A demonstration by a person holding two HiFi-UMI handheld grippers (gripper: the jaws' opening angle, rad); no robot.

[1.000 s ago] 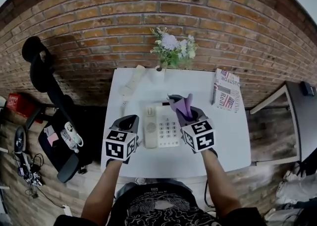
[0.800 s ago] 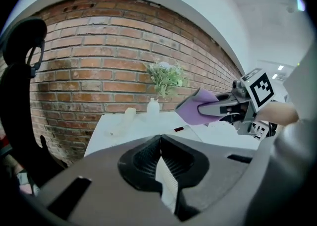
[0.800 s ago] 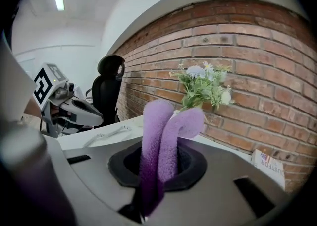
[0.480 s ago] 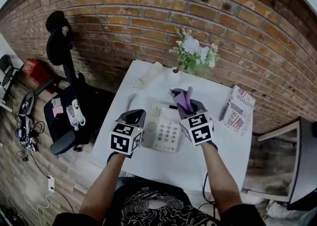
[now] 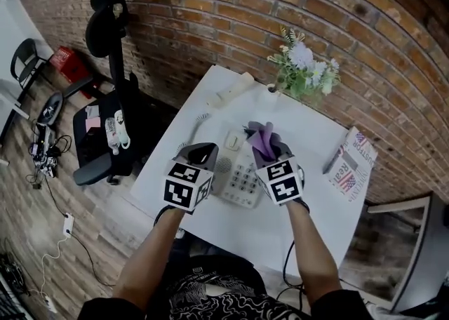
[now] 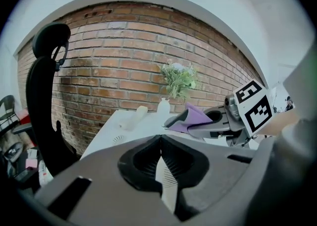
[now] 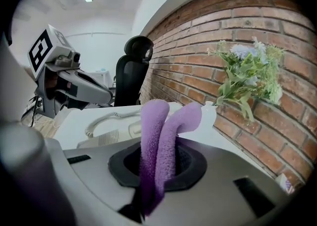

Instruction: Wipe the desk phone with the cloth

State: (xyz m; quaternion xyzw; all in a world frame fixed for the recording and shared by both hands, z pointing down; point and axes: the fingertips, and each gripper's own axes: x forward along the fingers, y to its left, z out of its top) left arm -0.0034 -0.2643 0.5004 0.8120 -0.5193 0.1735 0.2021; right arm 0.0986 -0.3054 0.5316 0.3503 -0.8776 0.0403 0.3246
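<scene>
**Cloth clamped in right gripper at the phone's far right corner**

From the head view I see a black chair (image 5: 95, 161) on the floor left of the white table (image 5: 231, 231). The handset (image 5: 233, 88) lies off the phone at the table's far left edge, and its cord (image 5: 198, 125) runs back toward the base.

My left gripper (image 6: 160, 138) sits over the near left side of the phone (image 5: 242, 180). Its jaws are closed tip to tip with nothing between them. Only a thin wedge of tabletop shows behind the tips.

The phone stands near the middle of the table, between the two grippers, with its keypad facing up.

My right gripper (image 7: 161, 145) is just right of the left one, over the phone's far right corner. Its jaws are clamped on the purple cloth (image 7: 168, 121). The cloth is folded, and two rounded lobes stick out past the jaw tips toward the brick wall (image 5: 210, 10). I can't tell whether it touches the phone.

Further right, a vase of flowers (image 5: 303, 66) stands at the far edge against the wall. A magazine (image 5: 351, 170) lies at the table's right edge, well apart from the phone.
</scene>
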